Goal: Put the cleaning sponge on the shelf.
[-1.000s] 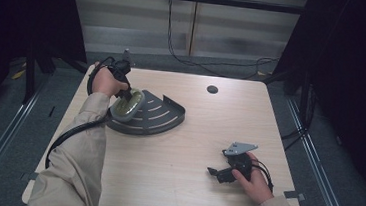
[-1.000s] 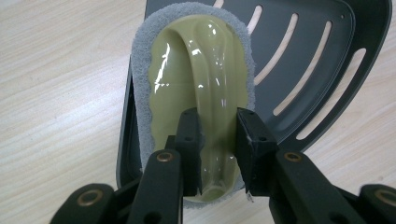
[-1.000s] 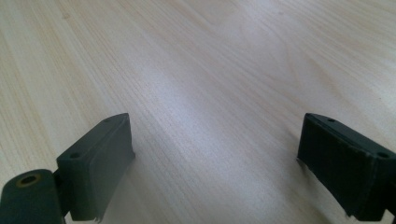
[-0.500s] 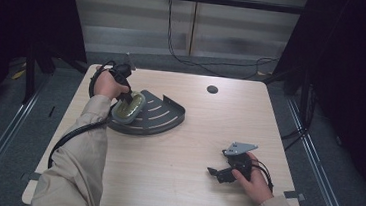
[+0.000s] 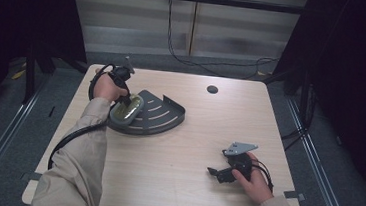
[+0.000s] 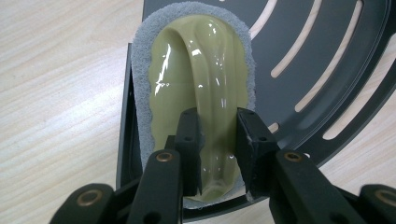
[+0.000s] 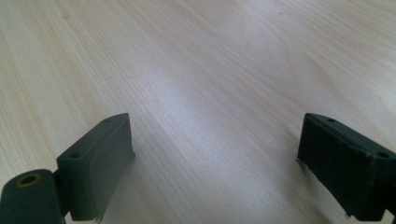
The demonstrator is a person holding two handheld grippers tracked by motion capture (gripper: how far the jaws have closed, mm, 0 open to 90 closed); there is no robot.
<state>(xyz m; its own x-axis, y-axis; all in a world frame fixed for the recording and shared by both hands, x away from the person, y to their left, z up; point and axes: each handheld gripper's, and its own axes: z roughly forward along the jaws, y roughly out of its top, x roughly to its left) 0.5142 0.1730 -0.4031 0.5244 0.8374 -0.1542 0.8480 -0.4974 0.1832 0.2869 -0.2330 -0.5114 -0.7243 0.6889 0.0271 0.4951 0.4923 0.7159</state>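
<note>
— Where is the scrubber [image 6: 196, 88]?
— On the dark slotted tray [image 5: 162, 116] near the desk's [image 5: 174, 182] left edge; the left tongs [image 6: 217, 140] pinch its olive handle ridge.
— The right tongs [image 7: 215, 154]?
— Spread wide, low over bare wood near the front right corner.

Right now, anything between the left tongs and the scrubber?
No. The left tongs are already shut on the raised handle of the olive scrubber, pads on both sides. The scrubber's grey pad lies on the dark slotted corner rack.
</note>
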